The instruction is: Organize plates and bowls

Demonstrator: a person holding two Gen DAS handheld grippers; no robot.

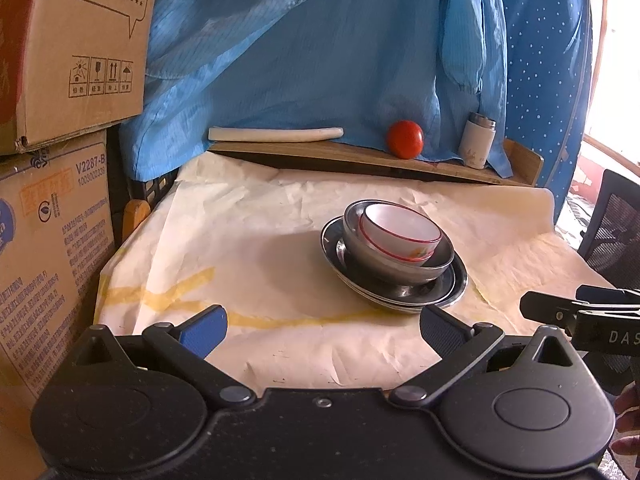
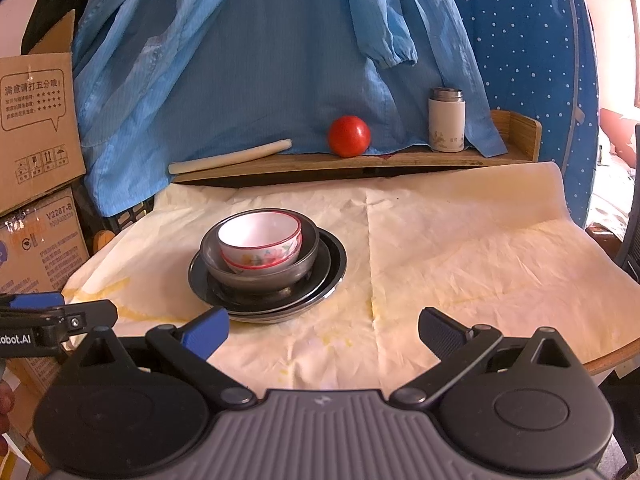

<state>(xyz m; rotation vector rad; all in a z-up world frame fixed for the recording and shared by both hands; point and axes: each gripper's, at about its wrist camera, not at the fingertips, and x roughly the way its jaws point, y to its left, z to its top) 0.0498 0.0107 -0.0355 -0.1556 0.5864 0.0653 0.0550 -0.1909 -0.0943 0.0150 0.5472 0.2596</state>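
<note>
One stack stands on the paper-covered table: white bowls with red rims (image 1: 400, 236) (image 2: 260, 242) nested in a grey metal bowl (image 1: 396, 268) (image 2: 264, 276), which sits on stacked metal plates (image 1: 452, 292) (image 2: 328, 276). My left gripper (image 1: 324, 326) is open and empty, near the table's front edge, short of the stack. My right gripper (image 2: 324, 330) is open and empty too, in front of the stack and to its right. Each gripper shows at the edge of the other's view.
A wooden shelf (image 2: 400, 160) at the back holds a red tomato (image 2: 349, 136), a white flask (image 2: 447, 120) and a pale stick (image 2: 228, 158). Blue cloth (image 2: 260, 60) hangs behind. Cardboard boxes (image 1: 52, 216) stand at the left, a mesh chair (image 1: 616, 236) at the right.
</note>
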